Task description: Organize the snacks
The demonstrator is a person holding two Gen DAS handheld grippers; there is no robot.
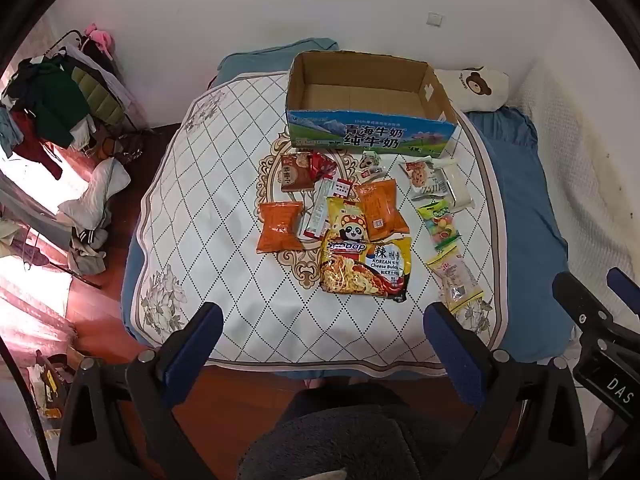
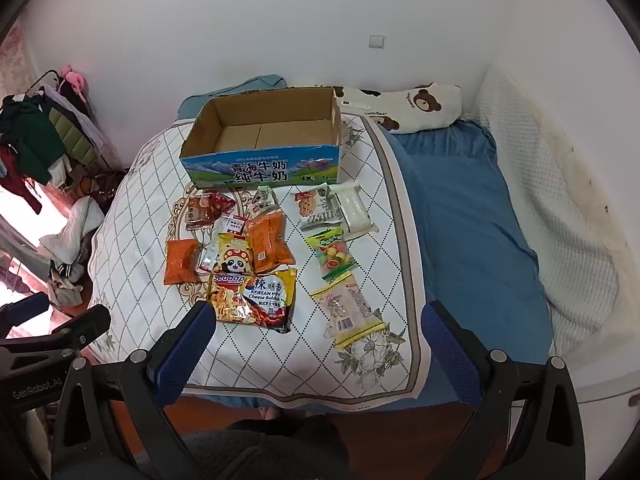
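Several snack packets lie on a white quilted cover (image 1: 200,208) on a bed. A yellow noodle packet (image 1: 366,270) (image 2: 254,298) lies nearest me, with orange packets (image 1: 280,228) (image 2: 181,261) beside it and a clear yellow-edged packet (image 1: 456,278) (image 2: 348,312) to the right. An empty open cardboard milk box (image 1: 368,132) (image 2: 264,168) stands behind them. My left gripper (image 1: 324,332) is open and empty, above the bed's near edge. My right gripper (image 2: 316,332) is open and empty, also short of the snacks.
A bear-print pillow (image 2: 416,110) lies behind the box to the right, on a blue sheet (image 2: 468,216). A rack of clothes (image 1: 52,104) and clothes on the wooden floor (image 1: 92,208) are to the left. A white wall is behind.
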